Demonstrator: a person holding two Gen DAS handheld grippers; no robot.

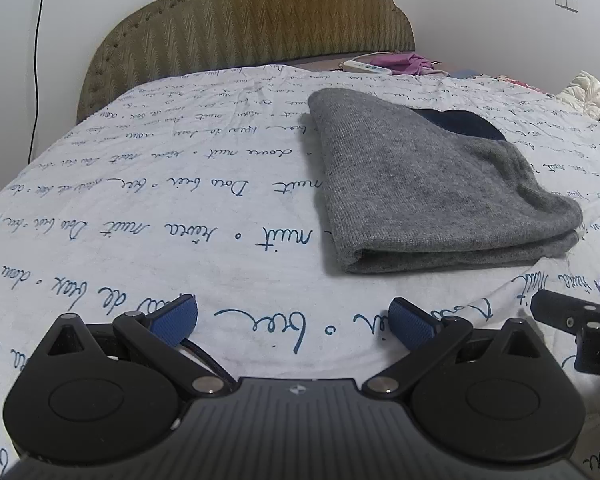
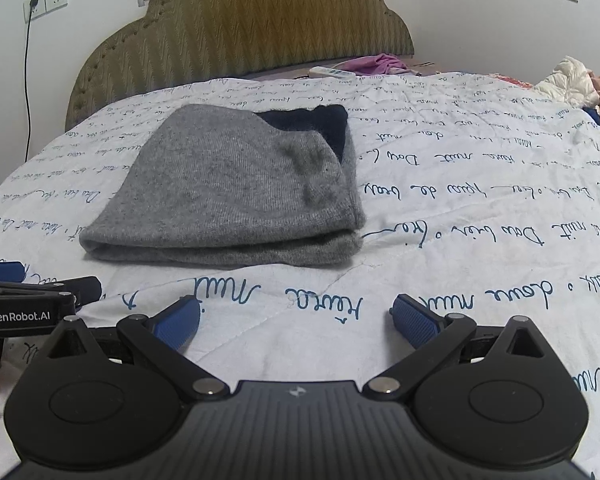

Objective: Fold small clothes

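A grey knitted garment (image 1: 420, 188) (image 2: 228, 196) lies folded flat on the bed, with a dark navy part (image 2: 320, 124) showing at its far end. My left gripper (image 1: 294, 320) hovers open just in front of its near fold, holding nothing. My right gripper (image 2: 296, 320) is open too, empty, a short way before the garment's near edge. Each gripper shows at the side of the other's view: the right one (image 1: 580, 312) and the left one (image 2: 36, 288), both low over the sheet.
The bed is covered by a white sheet (image 1: 140, 220) printed with blue script. A padded olive headboard (image 1: 260, 16) stands behind. A white power strip (image 1: 364, 66), purple cloth (image 1: 404, 60) and a heap of clothes (image 2: 572, 84) lie at the far right.
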